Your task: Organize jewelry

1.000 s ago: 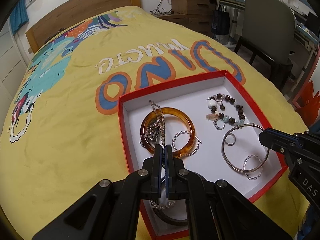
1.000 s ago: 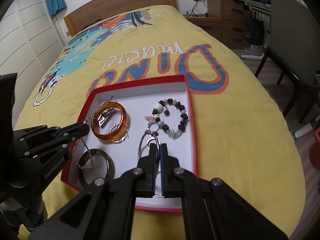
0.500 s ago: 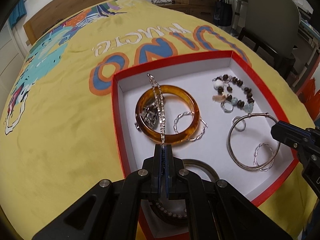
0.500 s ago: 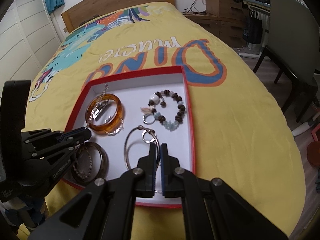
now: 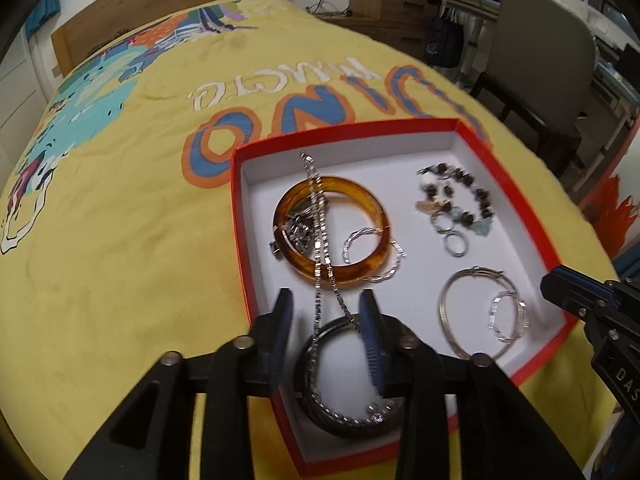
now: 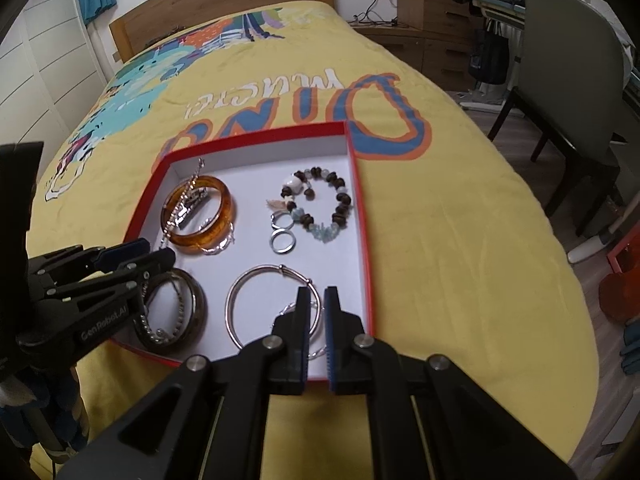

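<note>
**Jewelry in the red box, left tool letting go of the chain**

On the bed with the yellow cover stands a shallow red box with a white floor, and all the jewelry lies inside it.

The left gripper hangs over the near left corner of the box. Its jaws are opening now. The silver chain runs between them, but the pads do not press on it. The chain goes from the far part of the box, across the amber bangle, down to the dark bangle in the near corner, where its end lies curled.

The right gripper is over the near right side of the box. Its jaws stand almost together, with only a narrow gap, and I see nothing held between them. Just under its tips lies the large silver hoop, with a smaller twisted silver ring inside it.

In the far right corner is the bead bracelet, and just beside it two small rings. Another twisted silver ring lies partly under the amber bangle.
</note>
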### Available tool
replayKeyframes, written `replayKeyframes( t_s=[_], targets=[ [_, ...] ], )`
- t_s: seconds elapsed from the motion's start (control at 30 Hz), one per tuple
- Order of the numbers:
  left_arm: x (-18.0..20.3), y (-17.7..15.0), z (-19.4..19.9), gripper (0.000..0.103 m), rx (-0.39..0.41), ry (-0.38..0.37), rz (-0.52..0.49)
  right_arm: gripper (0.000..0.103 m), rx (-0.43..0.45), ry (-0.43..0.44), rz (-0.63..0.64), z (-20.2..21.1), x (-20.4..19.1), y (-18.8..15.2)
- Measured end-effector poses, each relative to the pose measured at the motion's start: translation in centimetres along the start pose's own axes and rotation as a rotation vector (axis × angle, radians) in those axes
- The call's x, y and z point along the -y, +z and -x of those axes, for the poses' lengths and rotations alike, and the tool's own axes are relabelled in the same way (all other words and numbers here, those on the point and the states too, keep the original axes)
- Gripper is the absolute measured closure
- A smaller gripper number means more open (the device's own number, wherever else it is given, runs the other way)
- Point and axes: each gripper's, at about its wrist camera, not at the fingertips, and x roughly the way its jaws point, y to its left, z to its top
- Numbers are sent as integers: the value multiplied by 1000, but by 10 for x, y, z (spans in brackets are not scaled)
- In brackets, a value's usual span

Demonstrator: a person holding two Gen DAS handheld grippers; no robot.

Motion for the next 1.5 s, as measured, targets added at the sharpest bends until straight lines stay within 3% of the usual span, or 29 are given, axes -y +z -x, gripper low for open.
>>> replayKeyframes(
  t_s=[0.13, 0.17, 0.2, 0.27, 0.6, 0.87, 1.03, 1.5],
  targets=[
    [-1, 1, 23, 56, 49, -40, 14, 94, 26, -13, -4, 16, -2, 1],
    [-2, 1, 29, 56, 62, -40, 19, 84, 33, -18, -8, 21, -3, 1],
    [-5, -1, 38, 56, 74, -40, 27, 66, 40, -21, -12, 25, -4, 1],
    [-10, -3, 48, 56, 79, -42, 41, 56, 60, -26, -22, 34, -6, 0],
    [-48, -46, 113, 56, 105, 26, 62, 42, 85, 29, 13, 65, -55, -22],
    [-88, -89, 167, 32, 156, 138, 136, 36, 121, 49, 64, 93, -107, -49],
    [-105, -108, 201, 28, 197, 208, 167, 32, 154, 43, 92, 113, -133, -61],
    [-131, -160, 268, 14, 330, 301, 226, 31, 239, 25, 124, 154, -175, -99]
  ],
)
